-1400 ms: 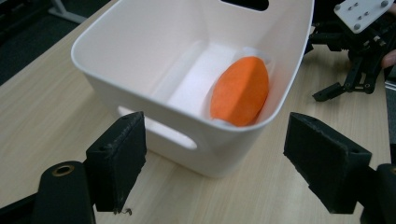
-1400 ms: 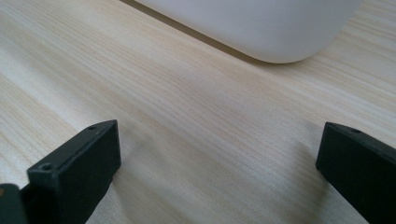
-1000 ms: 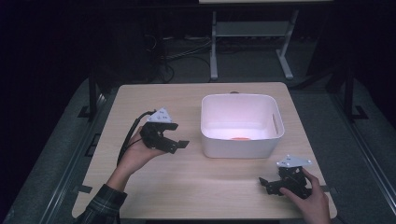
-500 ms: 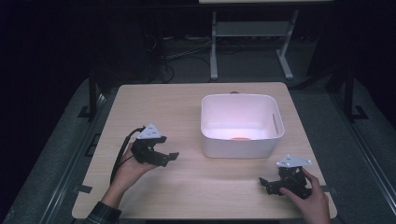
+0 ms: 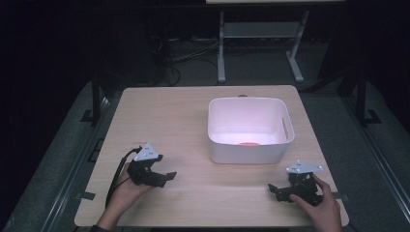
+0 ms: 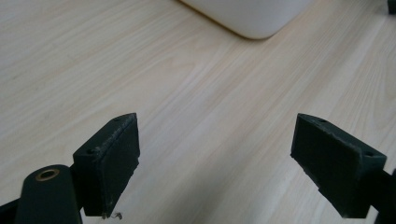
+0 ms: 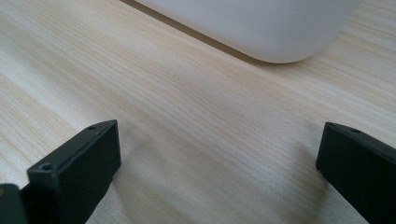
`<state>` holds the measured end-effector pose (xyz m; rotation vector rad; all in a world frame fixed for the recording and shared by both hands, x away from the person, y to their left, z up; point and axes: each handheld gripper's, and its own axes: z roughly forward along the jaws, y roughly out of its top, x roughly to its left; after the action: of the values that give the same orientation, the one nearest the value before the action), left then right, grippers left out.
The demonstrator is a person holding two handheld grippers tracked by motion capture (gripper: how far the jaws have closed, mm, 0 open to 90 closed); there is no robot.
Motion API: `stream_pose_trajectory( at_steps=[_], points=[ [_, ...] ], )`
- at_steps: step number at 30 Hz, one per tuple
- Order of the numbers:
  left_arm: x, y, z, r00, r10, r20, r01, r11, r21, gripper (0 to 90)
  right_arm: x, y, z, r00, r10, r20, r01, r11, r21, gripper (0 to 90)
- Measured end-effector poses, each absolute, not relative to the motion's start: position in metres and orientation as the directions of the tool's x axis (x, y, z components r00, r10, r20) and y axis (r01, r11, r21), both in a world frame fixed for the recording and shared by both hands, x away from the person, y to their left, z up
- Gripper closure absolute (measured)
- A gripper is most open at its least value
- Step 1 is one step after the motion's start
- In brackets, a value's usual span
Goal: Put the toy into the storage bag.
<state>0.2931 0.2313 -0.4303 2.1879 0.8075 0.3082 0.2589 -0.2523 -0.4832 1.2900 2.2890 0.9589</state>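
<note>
A white plastic bin (image 5: pixel 250 130) stands on the right half of the wooden table (image 5: pixel 183 116), with something small and orange (image 5: pixel 249 143) lying on its floor. My left gripper (image 5: pixel 167 177) rests low over the table near the front left, left of the bin; its jaws have just been opening and stand wide apart with bare wood between them (image 6: pixel 215 154). My right gripper (image 5: pixel 274 189) sits at the front right corner, just in front of the bin, open with nothing between its jaws (image 7: pixel 219 172). The bin's rounded corner (image 7: pixel 280 32) is close ahead of it.
A metal stand (image 5: pixel 256 43) and cables lie on the dark floor beyond the table's far edge. Bare tabletop stretches between the two grippers and along the left side. The bin's corner (image 6: pixel 252 18) shows ahead of the left gripper.
My left gripper has come down and toward the front edge of the table, away from the bin. The right gripper has stayed in place.
</note>
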Motion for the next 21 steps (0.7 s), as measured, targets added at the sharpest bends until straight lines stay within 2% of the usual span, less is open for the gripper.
stream_pose_trajectory(
  at_steps=[21],
  points=[
    [0.271, 0.253, -0.463, 0.728, 0.685, -0.032, 0.516, -0.516, 0.684, 14.0, 0.259, -0.252, -0.483, -0.529, 0.848, 0.030, 0.617, 0.359, 0.700, 0.0]
  ],
)
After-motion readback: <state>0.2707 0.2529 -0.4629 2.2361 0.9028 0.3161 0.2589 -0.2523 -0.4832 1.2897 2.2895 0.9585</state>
